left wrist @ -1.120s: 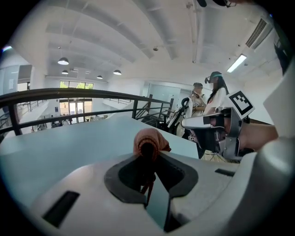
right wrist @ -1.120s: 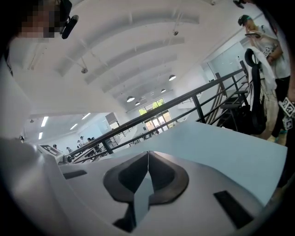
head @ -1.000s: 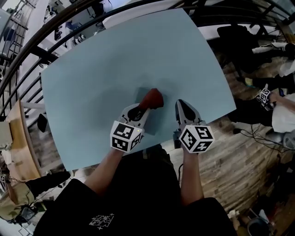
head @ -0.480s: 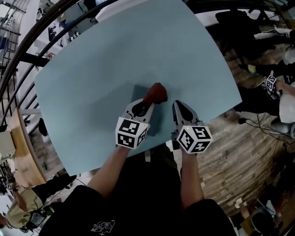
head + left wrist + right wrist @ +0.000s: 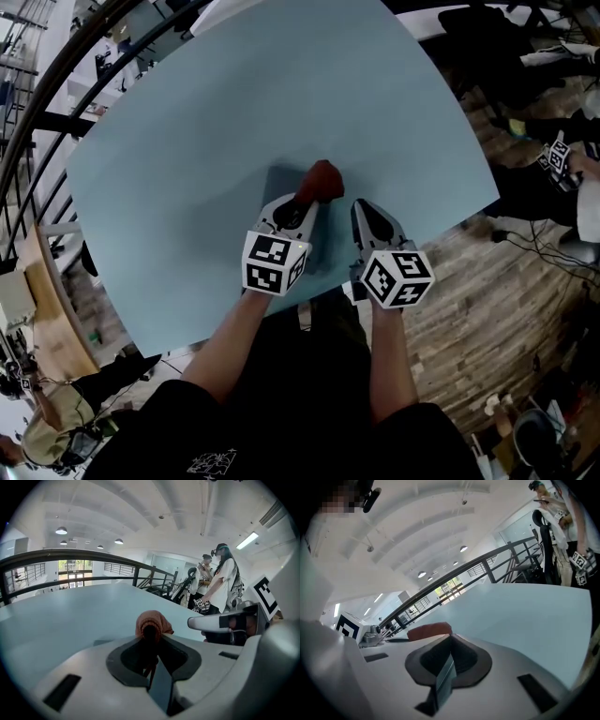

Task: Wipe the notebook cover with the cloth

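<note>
Wood flooring [image 5: 469,309] lies at 3 o'clock of the pale blue surface [image 5: 234,103] in front of you, and a dark railing [image 5: 65,553] curves round its far side. The notebook [image 5: 281,183], a darker blue-grey rectangle, lies flat on the near part of the surface, directly ahead of you at 12 o'clock.

Your left hand-held gripper [image 5: 302,202] reaches over the notebook from 6 o'clock. Its jaws are clamped together on the reddish-brown cloth [image 5: 322,180]. In the left gripper view the cloth [image 5: 151,623] bunches up in a rounded wad just past the jaw tips. From the head view the wad sits at the notebook's far right corner, at about 1 o'clock from the left gripper's marker cube [image 5: 274,263].

Your right hand-held gripper [image 5: 361,208] is at 3 o'clock of the left one, just beside the notebook's right edge. Its jaws are closed narrow on each other with nothing between them, and its own view shows the cloth [image 5: 429,631] off at 10 o'clock.

People [image 5: 220,581] stand beyond the surface at 2 o'clock in the left gripper view.
</note>
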A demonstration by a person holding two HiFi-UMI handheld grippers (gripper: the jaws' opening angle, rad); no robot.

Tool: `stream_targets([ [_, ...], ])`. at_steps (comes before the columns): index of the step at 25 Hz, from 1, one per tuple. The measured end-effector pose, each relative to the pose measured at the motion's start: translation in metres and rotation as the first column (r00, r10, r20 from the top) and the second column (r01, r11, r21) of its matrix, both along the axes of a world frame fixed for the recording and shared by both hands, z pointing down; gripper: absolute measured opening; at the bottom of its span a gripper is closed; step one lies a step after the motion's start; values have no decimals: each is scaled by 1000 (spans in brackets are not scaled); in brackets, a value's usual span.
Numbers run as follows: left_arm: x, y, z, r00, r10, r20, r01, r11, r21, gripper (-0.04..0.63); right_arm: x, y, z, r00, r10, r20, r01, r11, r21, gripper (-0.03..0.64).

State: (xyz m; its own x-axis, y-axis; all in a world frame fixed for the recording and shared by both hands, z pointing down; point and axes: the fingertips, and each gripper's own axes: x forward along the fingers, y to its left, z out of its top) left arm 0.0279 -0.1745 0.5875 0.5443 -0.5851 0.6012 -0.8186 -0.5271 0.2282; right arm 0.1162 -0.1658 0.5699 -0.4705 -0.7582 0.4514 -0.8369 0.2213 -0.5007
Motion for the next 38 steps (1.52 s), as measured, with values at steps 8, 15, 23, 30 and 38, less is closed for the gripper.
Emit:
stream_targets([
  [8,14,-3,13,1000,14,4,-13,1000,-23,71,-3,-3,10,1000,-18,3,18,1000,-11,8],
  [15,17,-7,25,1000,15,18,-14,998,-54,71,-2,-4,15,1000,-18,-2,18,1000,-24,8],
  [23,-4,-12,30,999,-21,42,24,997,-67,71,-4,-5,17,1000,-28,2,28,999,-29,8],
  [30,-42,-17,28,994,-88,65,91,994,-60,71,-18,-8,16,999,-50,8,51,998,-28,8],
  [38,-83,-17,25,981,-173,91,178,982,-55,71,-36,-9,10,996,-90,14,91,996,-22,8],
])
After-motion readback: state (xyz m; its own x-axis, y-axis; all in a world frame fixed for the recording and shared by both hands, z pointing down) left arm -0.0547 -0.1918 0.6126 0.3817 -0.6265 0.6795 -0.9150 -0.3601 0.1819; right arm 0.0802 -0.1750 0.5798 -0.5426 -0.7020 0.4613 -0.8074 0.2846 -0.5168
